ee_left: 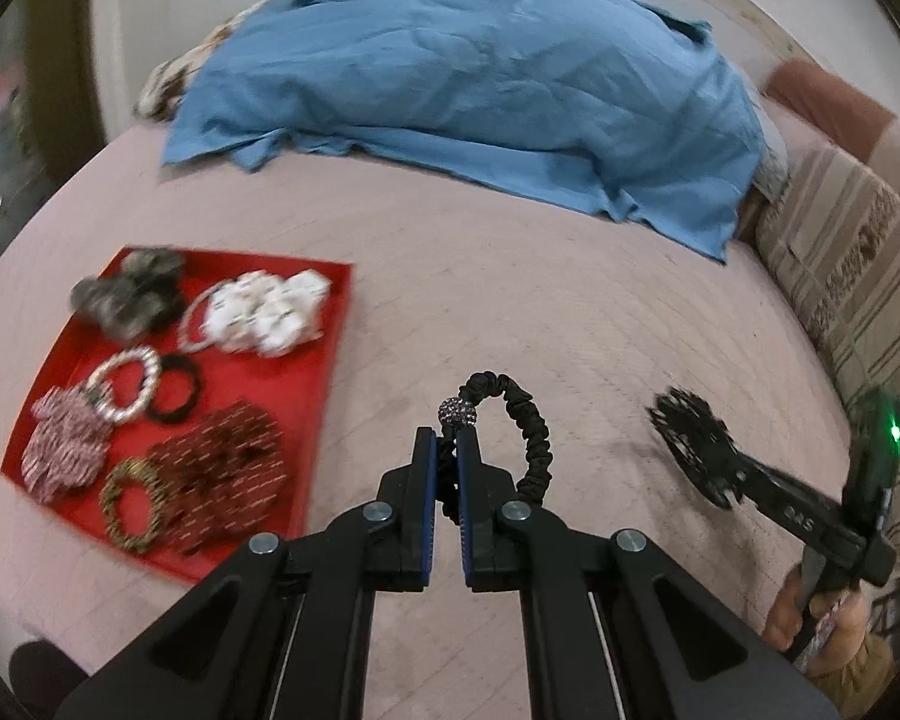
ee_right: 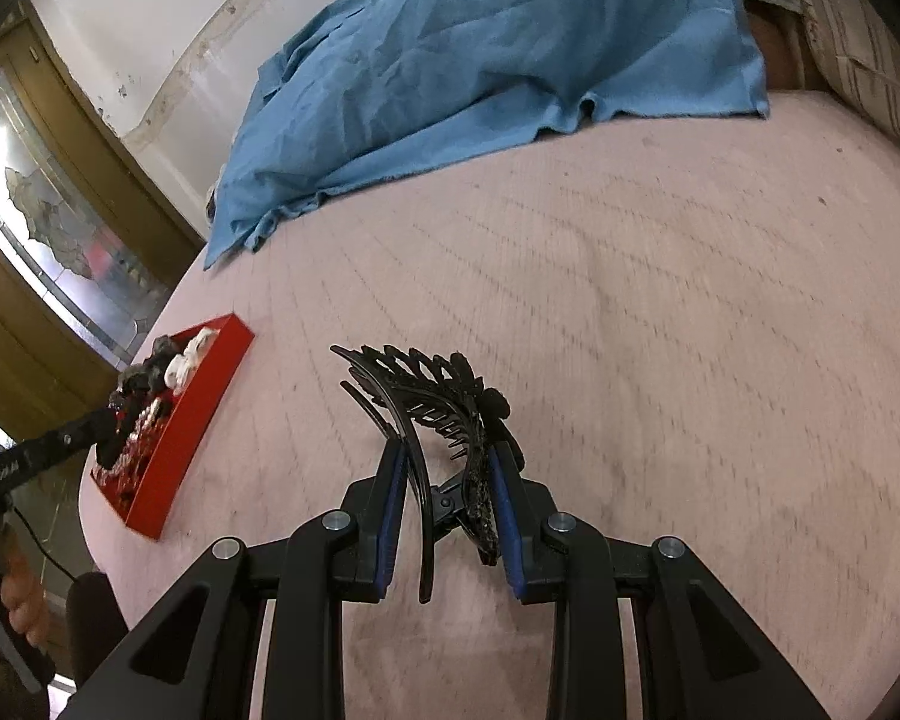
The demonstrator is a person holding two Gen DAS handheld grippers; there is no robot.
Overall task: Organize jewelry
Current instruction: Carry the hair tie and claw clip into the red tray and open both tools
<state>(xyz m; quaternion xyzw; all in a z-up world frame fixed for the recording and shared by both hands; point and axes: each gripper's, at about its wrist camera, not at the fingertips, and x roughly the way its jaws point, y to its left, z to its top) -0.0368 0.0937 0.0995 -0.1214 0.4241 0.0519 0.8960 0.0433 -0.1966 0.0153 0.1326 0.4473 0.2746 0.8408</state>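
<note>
My left gripper [ee_left: 447, 441] is shut on a black ruffled hair tie [ee_left: 525, 420] with a sparkly bead [ee_left: 457, 411]; the loop stands up above the pink bedspread. My right gripper [ee_right: 444, 462] is shut on a black feather-shaped hair clip [ee_right: 426, 384], its teeth spread between the pads. The same clip [ee_left: 687, 450] shows at the right of the left wrist view, held by the right gripper there. A red tray [ee_left: 324, 360] at the left holds several scrunchies and bracelets. From the right wrist view the tray [ee_right: 174, 450] lies far left, and the left gripper's arm reaches in over it.
A blue cloth [ee_left: 480, 90] covers a mound at the back of the bed. Striped pillows [ee_left: 852, 276] line the right side. A wood-framed glass door [ee_right: 48, 210] stands past the bed's left edge. A hand [ee_left: 810, 618] grips the right tool.
</note>
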